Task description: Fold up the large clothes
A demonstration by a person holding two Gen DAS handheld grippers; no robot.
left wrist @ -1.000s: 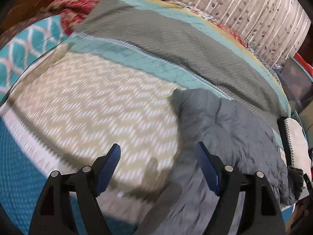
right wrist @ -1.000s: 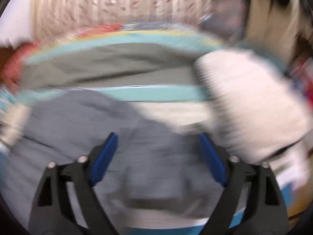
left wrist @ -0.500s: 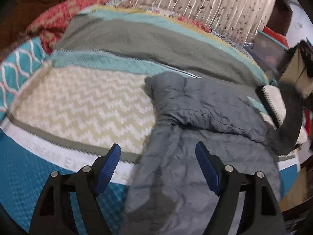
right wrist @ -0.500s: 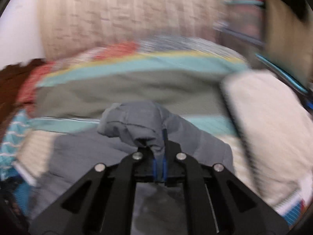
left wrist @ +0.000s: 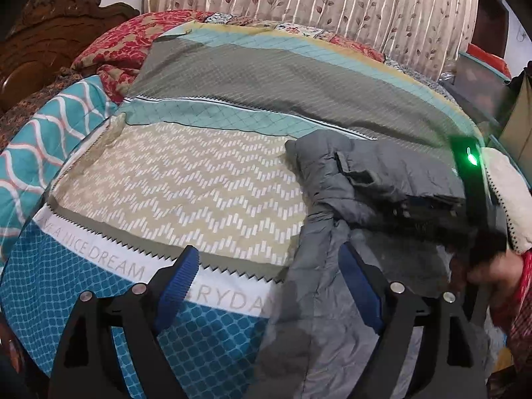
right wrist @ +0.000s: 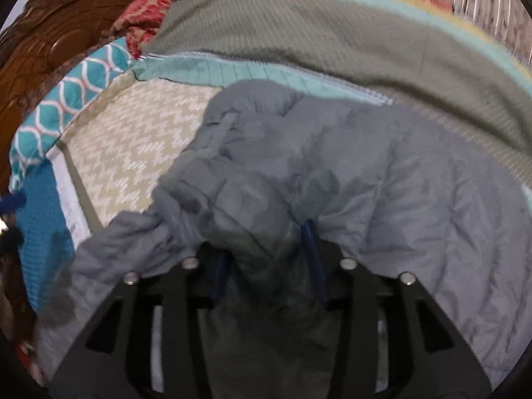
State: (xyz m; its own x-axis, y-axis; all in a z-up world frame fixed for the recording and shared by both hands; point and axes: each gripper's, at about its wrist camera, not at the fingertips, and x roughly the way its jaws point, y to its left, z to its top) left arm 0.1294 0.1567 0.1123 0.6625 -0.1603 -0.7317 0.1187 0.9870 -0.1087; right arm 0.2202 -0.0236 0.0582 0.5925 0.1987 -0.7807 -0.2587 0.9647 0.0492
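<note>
A large grey padded jacket [left wrist: 375,179] lies on the bed at the right, one part folded over the rest and its near end hanging over the bed edge. My left gripper [left wrist: 271,286] is open and empty above the bed's near edge, its right finger over the jacket's left side. My right gripper [right wrist: 266,249] holds a bunched fold of the jacket [right wrist: 299,153] between its blue pads, jaws partly apart around the thick cloth. The right gripper's black body with a green light [left wrist: 470,159] shows at the right of the left wrist view.
The patterned bedspread [left wrist: 186,179] covers the bed. A teal wave-pattern pillow [left wrist: 43,139], a red floral pillow [left wrist: 119,50] and a carved wooden headboard [left wrist: 50,36] stand at the left. A white fleecy blanket [left wrist: 508,193] lies at the right edge. Curtains [left wrist: 316,3] hang behind.
My right gripper has swung left with the jacket fold, and its jaws have widened from tightly pinched. My left gripper has pulled back slightly, still open.
</note>
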